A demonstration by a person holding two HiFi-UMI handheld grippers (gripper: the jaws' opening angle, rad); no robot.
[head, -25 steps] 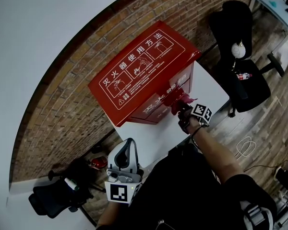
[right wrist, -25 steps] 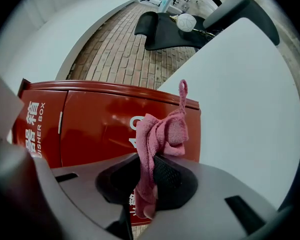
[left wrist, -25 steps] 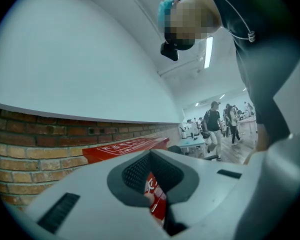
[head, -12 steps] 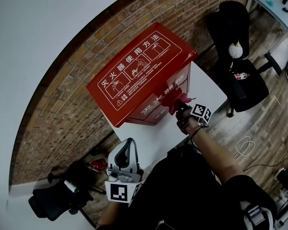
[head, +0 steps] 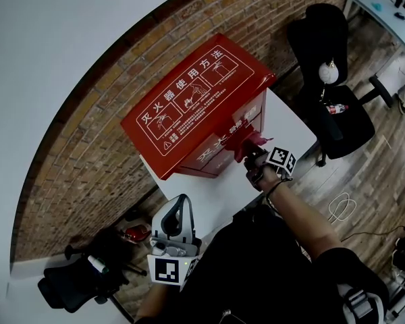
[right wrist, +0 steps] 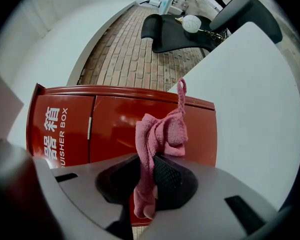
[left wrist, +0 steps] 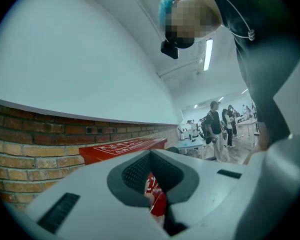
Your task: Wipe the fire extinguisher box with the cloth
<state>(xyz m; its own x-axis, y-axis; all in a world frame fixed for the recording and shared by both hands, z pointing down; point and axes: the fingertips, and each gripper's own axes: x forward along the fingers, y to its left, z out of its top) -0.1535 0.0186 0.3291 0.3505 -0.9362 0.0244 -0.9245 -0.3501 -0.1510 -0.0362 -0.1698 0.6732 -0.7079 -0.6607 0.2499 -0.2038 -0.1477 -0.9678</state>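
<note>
Wiping the fire extinguisher box (head: 189,106), standing at the bench's (head: 209,194) back edge, needs flat, overlapping strokes from the right gripper (head: 250,156), jaws clamped on the cloth (right wrist: 160,134); the left gripper's (head: 183,202) jaws sit together, empty.

The right forearm (head: 302,216) stretches forward, away from the torso. The right tongs (head: 254,158) are clamped on a pink cloth (right wrist: 159,134), which bunches above the pads and hangs down below them. The left tongs (head: 180,209) are held low, close to the body, and point forward. Their jaws are together with nothing between them.
</note>
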